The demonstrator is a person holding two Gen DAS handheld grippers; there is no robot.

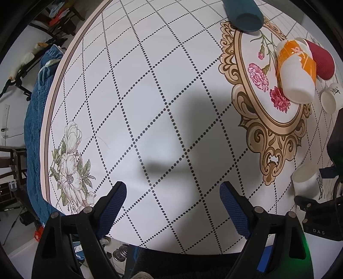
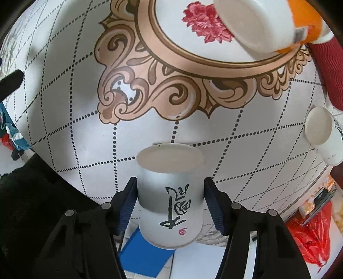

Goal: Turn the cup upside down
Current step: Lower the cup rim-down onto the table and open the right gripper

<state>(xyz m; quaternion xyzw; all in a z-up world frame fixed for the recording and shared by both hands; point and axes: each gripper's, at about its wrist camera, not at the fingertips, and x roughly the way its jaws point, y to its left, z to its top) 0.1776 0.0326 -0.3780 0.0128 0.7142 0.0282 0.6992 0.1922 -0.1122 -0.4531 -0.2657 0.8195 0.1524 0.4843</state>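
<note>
My right gripper (image 2: 170, 193) is shut on a white paper cup (image 2: 170, 197) with black calligraphy, holding it by its sides, its flat end pointing forward along the fingers, above the table's near edge. The same cup shows in the left wrist view (image 1: 305, 179) at the right, with the right gripper's black body beside it. My left gripper (image 1: 172, 206) is open and empty, low over the patterned tablecloth (image 1: 150, 96) near the front edge.
An orange and white cup (image 1: 297, 70), a dark red cup (image 1: 321, 60), a teal cup (image 1: 244, 15) and another small white cup (image 1: 330, 98) lie on the table at the far right. The table edge runs along the left and front.
</note>
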